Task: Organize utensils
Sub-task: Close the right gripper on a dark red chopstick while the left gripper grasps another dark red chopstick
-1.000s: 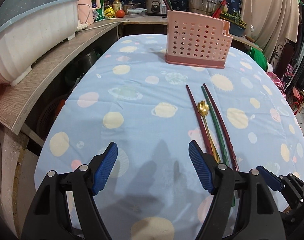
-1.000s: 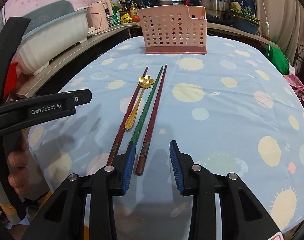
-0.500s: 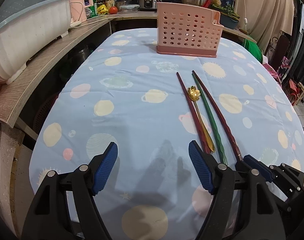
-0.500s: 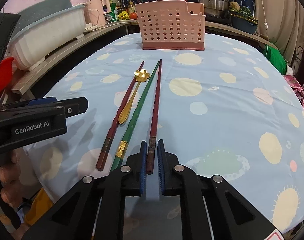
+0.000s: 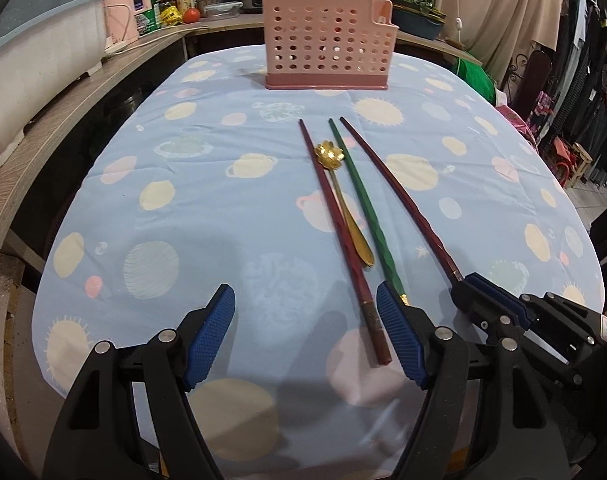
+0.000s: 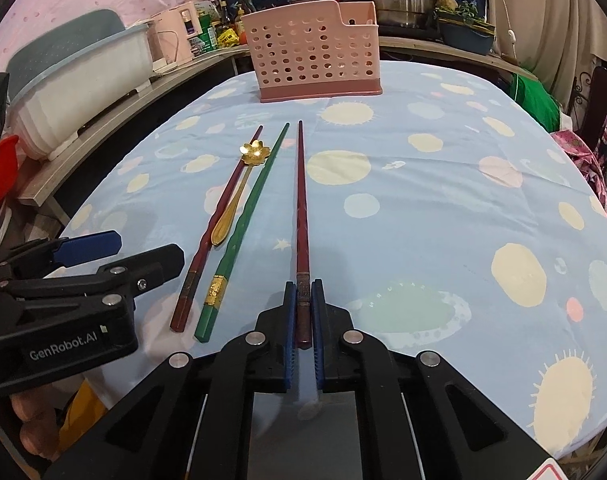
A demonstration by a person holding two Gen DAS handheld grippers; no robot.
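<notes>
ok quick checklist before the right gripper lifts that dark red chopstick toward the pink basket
1. Right gripper shut on the thick end of the dark red chopstick: ok.
2. Chopstick apart from the green chopstick: ok.
3. Second dark red chopstick and gold flower-bowled spoon lie aside, out of the lift path: ok.
4. Left gripper open, holding nothing: ok.
5. Pink perforated plastic basket upright on the blue patterned tablecloth: ok.
6. Free compartment inside basket: cannot tell.
</notes>
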